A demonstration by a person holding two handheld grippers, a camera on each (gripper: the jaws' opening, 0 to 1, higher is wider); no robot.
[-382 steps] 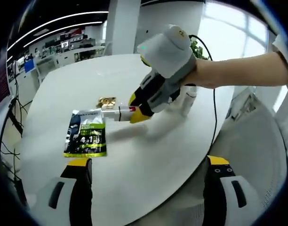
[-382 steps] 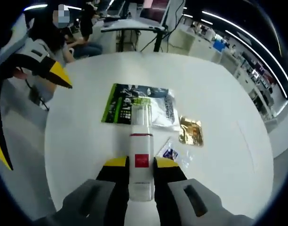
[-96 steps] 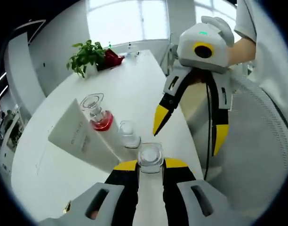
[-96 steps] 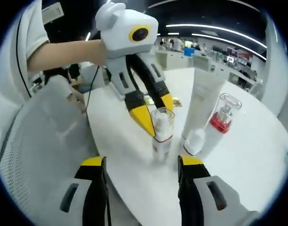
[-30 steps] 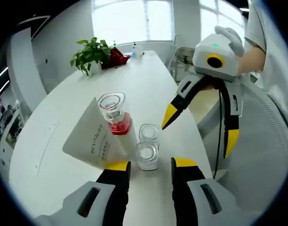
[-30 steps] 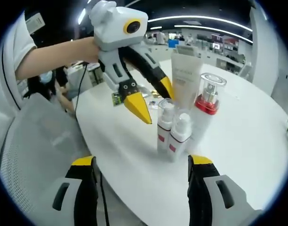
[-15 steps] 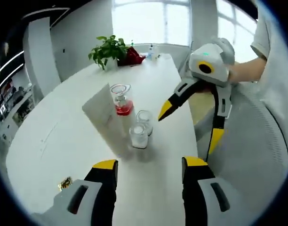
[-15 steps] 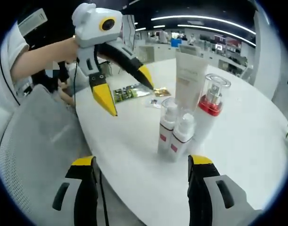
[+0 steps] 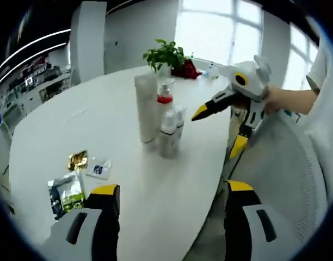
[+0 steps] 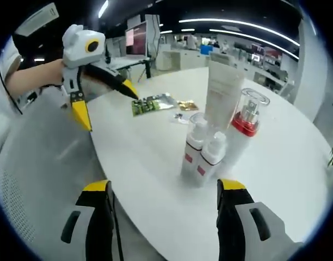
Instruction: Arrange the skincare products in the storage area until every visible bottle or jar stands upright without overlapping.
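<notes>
Right gripper view puts four upright products near the tabletop's edge: tube (image 10: 223, 89), red-collared bottle (image 10: 246, 129), two small spray bottles (image 10: 202, 155). They stand dead ahead of my right gripper (image 10: 164, 217), the nearer one; left gripper (image 10: 104, 106) hangs off-edge. Both spread wide, empty.

Smooth matt white table (image 10: 297, 163); clear glossy plastic cap on red-collared bottle (image 10: 247, 122); shiny gold foil sachet (image 9: 77, 160).

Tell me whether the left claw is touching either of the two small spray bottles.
Apart. In the right gripper view the left claw hangs open off the table edge, with bare table between it and the two small spray bottles.
</notes>
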